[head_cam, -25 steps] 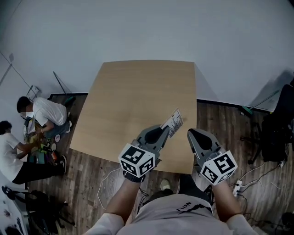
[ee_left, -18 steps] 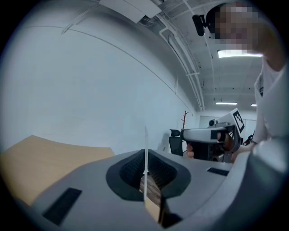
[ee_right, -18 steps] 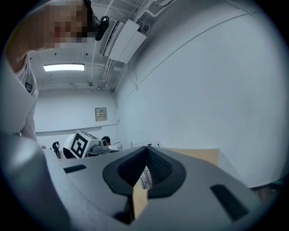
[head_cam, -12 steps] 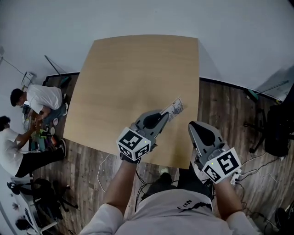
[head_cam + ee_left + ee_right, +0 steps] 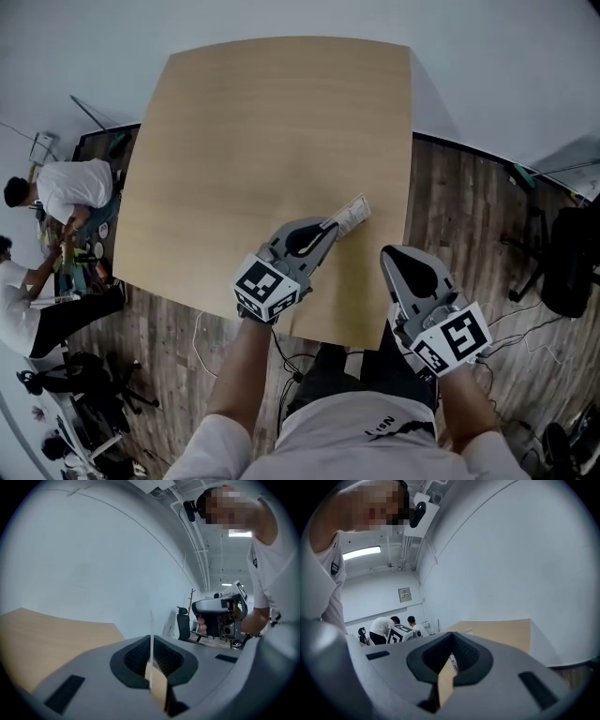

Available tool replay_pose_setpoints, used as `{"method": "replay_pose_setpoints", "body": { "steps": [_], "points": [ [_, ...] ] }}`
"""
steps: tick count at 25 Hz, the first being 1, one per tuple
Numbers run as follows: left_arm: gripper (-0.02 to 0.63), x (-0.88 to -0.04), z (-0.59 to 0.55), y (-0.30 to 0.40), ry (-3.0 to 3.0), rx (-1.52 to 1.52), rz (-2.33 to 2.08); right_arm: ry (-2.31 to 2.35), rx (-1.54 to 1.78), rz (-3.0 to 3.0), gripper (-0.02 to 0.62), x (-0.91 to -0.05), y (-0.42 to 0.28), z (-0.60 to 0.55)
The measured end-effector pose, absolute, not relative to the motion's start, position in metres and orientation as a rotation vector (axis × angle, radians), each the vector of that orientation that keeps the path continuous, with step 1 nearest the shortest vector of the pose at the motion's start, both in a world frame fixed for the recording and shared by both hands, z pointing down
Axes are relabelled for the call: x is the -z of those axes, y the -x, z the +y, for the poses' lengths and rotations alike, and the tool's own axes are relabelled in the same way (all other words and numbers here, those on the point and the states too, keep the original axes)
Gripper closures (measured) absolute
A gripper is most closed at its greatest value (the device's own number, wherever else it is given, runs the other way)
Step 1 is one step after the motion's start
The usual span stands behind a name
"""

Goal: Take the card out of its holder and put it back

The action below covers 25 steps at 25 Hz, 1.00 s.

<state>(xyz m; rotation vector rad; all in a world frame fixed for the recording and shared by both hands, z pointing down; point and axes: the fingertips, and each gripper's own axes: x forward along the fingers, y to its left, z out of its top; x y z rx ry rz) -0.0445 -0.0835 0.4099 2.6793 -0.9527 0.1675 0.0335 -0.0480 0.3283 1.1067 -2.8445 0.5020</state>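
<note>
**Left gripper grips the card over the table's near edge**

Nearest the person, the right gripper [image 5: 391,255] hangs off the table's near right corner, jaws pressed together on nothing. Just beyond and to its left, the left gripper [image 5: 327,226] is clenched on the printed card [image 5: 350,215], which juts past the jaw tips above the wooden table [image 5: 262,122]. Whether a holder surrounds it cannot be told. Far left, two people [image 5: 66,192] sit on the floor.

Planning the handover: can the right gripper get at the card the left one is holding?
Probably yes. The card sticks out past the left gripper, and nothing lies between it and the right gripper, though its shut jaws must open first.
</note>
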Motion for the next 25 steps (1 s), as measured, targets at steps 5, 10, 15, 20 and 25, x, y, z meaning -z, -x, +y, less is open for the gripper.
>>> {"method": "replay_pose_setpoints", "body": {
  "steps": [5, 10, 15, 20, 25],
  "points": [
    [0.58, -0.439, -0.095, 0.042, -2.684, -0.201, -0.909, -1.09, -0.543, -2.831, 0.583, -0.348, -0.038, -0.06],
    [0.58, -0.465, -0.103, 0.051, -2.689, -0.268, -0.871, -1.082, -0.594, -2.805, 0.583, -0.369, -0.034, -0.067],
    [0.58, -0.478, -0.106, 0.054, -2.682, -0.272, -0.837, -1.076, -0.625, -2.79, 0.583, -0.38, -0.031, -0.071],
    [0.58, -0.485, -0.102, 0.054, -2.679, -0.263, -0.822, -1.077, -0.638, -2.777, 0.583, -0.385, -0.031, -0.07],
    [0.58, -0.487, -0.105, 0.056, -2.681, -0.245, -0.83, -1.072, -0.645, -2.769, 0.583, -0.39, -0.033, -0.069]
  ]
}}
